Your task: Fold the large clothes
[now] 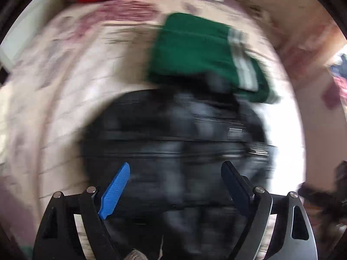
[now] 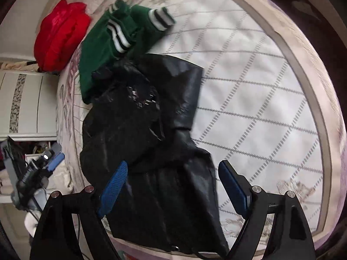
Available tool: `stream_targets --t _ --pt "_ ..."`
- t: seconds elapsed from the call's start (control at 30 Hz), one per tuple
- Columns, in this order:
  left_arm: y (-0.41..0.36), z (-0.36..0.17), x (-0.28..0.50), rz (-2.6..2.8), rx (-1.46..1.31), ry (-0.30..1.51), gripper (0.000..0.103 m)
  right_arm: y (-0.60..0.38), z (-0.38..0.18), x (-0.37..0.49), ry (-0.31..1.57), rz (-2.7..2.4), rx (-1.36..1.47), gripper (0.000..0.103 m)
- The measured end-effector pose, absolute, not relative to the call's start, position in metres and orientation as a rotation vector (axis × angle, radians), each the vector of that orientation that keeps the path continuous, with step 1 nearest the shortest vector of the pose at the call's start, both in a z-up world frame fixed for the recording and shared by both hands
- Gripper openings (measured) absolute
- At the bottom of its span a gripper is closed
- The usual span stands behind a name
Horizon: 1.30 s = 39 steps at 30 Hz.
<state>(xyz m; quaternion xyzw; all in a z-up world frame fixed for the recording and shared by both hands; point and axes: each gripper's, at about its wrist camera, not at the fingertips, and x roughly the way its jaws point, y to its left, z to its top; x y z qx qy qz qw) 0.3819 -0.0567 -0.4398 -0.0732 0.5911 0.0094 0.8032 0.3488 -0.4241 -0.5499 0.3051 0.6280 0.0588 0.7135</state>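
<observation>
A black leather jacket [image 2: 149,130] lies crumpled on the quilted mattress [image 2: 249,86], with a sleeve running toward the bed's near edge. It is blurred in the left wrist view [image 1: 173,140]. My right gripper [image 2: 173,182] is open above the jacket's lower part, its blue fingers [image 2: 112,190] astride it with nothing between them. My left gripper [image 1: 175,184] is open over the jacket and holds nothing. It also shows at the left of the right wrist view [image 2: 49,158], beside the bed.
A green sweater with white-striped cuffs [image 2: 112,36] lies beyond the jacket, also in the left wrist view [image 1: 201,52]. A red garment [image 2: 58,36] sits at the bed's far corner. A white cabinet [image 2: 28,101] stands beside the bed.
</observation>
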Motion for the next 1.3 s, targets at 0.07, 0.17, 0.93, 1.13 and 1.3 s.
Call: stream_targets --t 0.07,0.17,0.93,1.13,1.3 --pt "-0.009 -0.463 0.379 0.162 -0.129 1.307 0.086 -0.387 -0.553 0.386 1.388 0.177 0.592 0.087" --pt "0.038 -0.503 0.371 0.312 -0.097 1.358 0.086 -0.345 -0.585 0.431 1.466 0.184 0.449 0.087" --pt "0.035 -0.576 0.420 0.315 -0.106 1.366 0.103 -0.376 -0.648 0.418 1.569 -0.116 0.391 0.020" --pt "0.026 -0.544 0.410 0.320 -0.035 1.348 0.103 -0.391 -0.619 0.415 1.538 -0.119 0.460 0.036" --pt "-0.004 -0.513 0.393 0.305 0.035 1.313 0.103 -0.368 -0.588 0.400 1.464 0.050 0.416 0.051"
